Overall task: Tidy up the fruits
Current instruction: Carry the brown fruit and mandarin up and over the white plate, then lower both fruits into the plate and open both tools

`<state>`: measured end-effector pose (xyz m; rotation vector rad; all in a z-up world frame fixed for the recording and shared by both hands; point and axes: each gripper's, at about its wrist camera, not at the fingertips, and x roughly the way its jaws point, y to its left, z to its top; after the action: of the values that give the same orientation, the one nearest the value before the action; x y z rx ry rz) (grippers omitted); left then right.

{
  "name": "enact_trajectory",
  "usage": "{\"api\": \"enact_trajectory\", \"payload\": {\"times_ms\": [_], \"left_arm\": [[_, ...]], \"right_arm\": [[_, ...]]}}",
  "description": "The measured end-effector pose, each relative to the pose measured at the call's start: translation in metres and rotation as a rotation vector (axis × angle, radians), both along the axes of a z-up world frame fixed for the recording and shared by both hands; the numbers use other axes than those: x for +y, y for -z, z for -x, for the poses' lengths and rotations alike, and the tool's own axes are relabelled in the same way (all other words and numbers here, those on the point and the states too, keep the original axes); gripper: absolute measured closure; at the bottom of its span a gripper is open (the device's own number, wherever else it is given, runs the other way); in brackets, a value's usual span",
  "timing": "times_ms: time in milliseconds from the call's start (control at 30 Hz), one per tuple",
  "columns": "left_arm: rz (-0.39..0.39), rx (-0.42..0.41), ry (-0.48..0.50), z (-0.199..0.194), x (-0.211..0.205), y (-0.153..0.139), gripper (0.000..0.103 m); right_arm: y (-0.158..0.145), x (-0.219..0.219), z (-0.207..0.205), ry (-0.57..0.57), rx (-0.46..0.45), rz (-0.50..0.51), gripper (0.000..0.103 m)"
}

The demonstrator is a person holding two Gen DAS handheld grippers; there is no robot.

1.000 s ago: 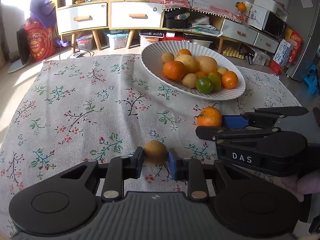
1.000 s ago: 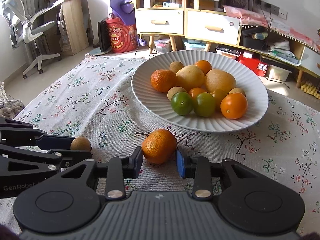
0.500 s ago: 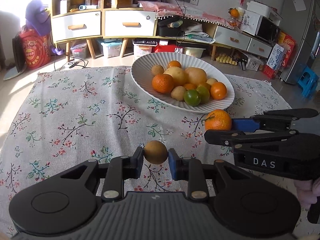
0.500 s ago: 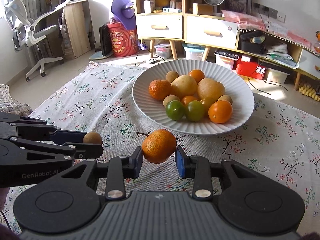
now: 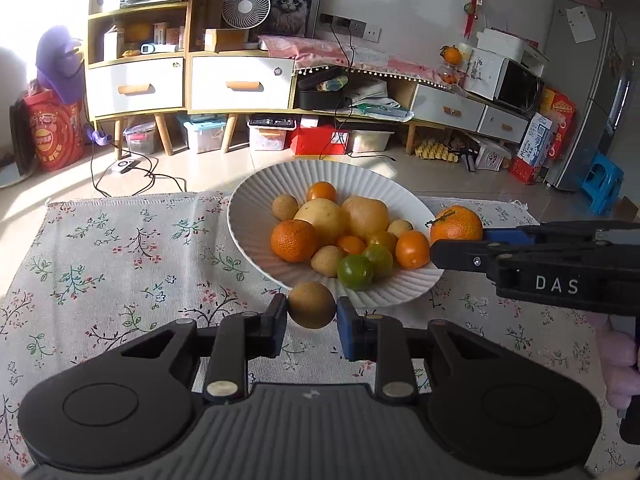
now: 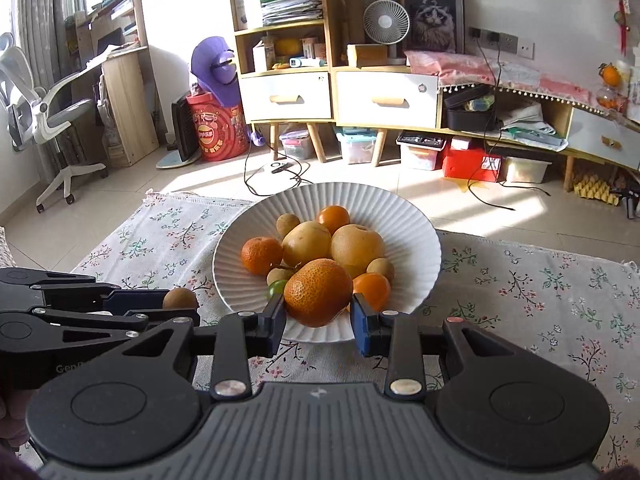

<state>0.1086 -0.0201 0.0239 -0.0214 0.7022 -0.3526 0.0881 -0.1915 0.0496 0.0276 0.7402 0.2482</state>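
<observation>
Now, in the left wrist view, the left tool [image 5: 312,314] is clenched on a small brown fruit [image 5: 312,305], its pads pressed against either side. A second ago that fruit sat on the floral tablecloth [image 5: 120,248]; it now hangs clear of the cloth at the near rim of the white ribbed bowl [image 5: 256,192] — lifted and carried most of the way to the pile of fruit inside. Off to the right, the right tool [image 5: 460,240] reaches in over the bowl's far-right edge, gripping a stemmed orange [image 5: 456,225] that was also down on the table a moment back. So both stray fruits have left the table, and what looks to remain is setting them among the others and letting go.

From the right wrist view, the right tool [image 6: 318,318] is closed only as far as the orange [image 6: 319,292] allows, fingers wide around it, holding it above the near part of the bowl [image 6: 408,216], in front of the heaped fruit. At lower left the left tool [image 6: 176,308] shows side-on with the brown fruit [image 6: 180,299] pinched at its tip, just outside the bowl's left rim — it probably needs a little more travel inward before release
</observation>
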Motion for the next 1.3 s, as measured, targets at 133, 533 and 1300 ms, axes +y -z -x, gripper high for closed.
{"api": "enact_trajectory", "payload": {"times_ms": [133,533,1300], "left_arm": [[0.005,-0.018,0.005,-0.008,-0.01,0.002,0.083],[-0.006,-0.02,-0.008,-0.025,-0.016,0.015,0.082],[-0.028,-0.049,0.019,-0.031,-0.019,0.018,0.079]], "right_arm": [[-0.001,-0.016,-0.012,0.045,-0.017,-0.012,0.072],[0.015,-0.036,-0.046,0.053,-0.015,0.008,0.071],[0.027,-0.036,-0.071,0.018,0.063,0.08,0.069]]}}
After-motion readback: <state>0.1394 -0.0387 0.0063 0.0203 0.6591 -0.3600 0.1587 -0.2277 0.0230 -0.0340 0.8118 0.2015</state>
